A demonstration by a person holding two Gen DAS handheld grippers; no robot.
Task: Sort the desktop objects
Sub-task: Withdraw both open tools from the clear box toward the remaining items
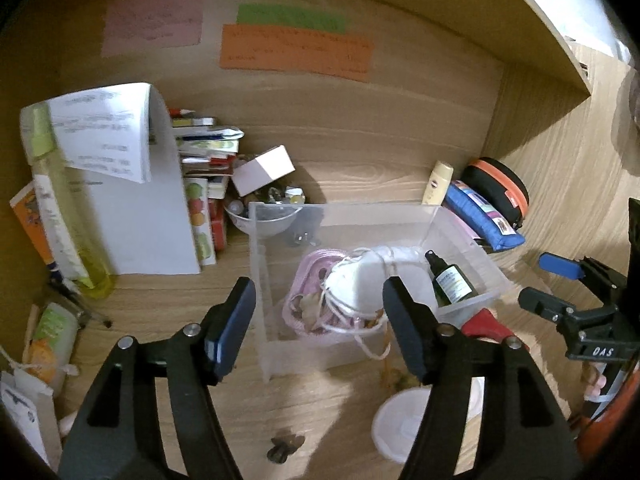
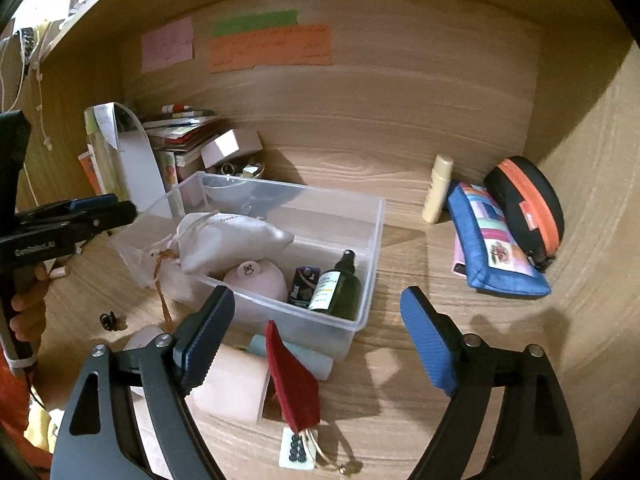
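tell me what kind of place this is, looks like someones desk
Most likely a home desk set in a wooden alcove: sticky notes on the back panel, stacked books, and a clear bin of toiletries.

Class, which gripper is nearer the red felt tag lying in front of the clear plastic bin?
Right. The right gripper hangs directly over the red felt tag; the left gripper sits further left, over the bin.

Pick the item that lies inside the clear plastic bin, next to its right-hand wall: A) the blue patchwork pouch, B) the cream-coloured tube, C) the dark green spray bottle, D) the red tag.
C: the dark green spray bottle lies inside the clear plastic bin by its right wall, beside a small purple box; the other three sit outside it on the desk.
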